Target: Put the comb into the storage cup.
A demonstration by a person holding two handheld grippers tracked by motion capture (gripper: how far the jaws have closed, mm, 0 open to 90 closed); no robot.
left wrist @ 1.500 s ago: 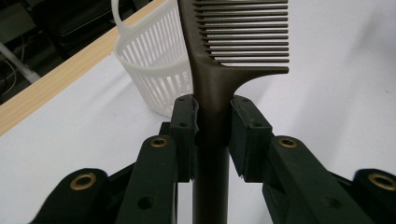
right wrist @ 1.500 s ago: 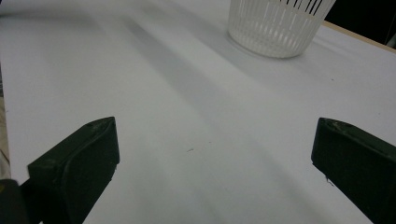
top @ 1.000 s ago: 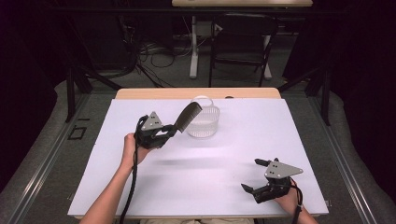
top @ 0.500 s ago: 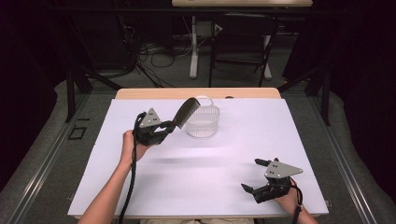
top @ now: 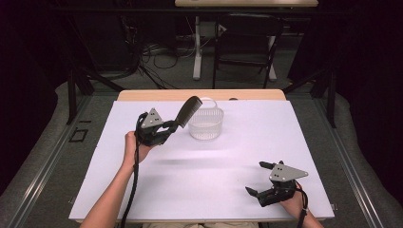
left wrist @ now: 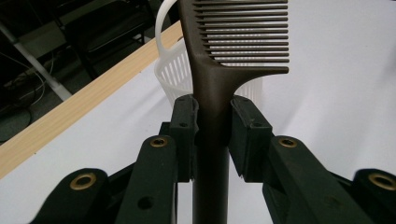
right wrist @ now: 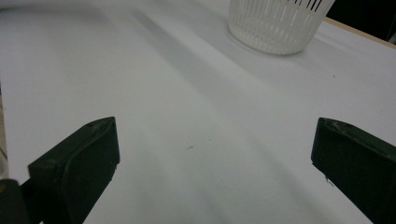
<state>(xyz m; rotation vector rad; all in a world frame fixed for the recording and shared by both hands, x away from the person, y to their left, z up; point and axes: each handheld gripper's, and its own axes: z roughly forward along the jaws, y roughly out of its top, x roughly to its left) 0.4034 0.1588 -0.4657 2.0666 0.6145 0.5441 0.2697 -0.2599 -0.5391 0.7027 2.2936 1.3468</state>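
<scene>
Left gripper view: the left tool [left wrist: 210, 121] pinches the comb [left wrist: 219, 70] by its handle, teeth end up and just ahead of the tool, with the white basket [left wrist: 175, 70] directly beyond. Risk: the grip is narrow and low on the handle, so the comb may pivot, or its teeth may catch the basket rim on the way in. High view adds the standoff between comb tip [top: 190, 105] and basket [top: 206, 124], plus the right tool [top: 260, 183], jaws spread, resting far off on the bench [top: 309, 137].

Left gripper [top: 167, 129] raised, fingers clamped; right gripper [top: 259, 179] low, fingers spread.
</scene>
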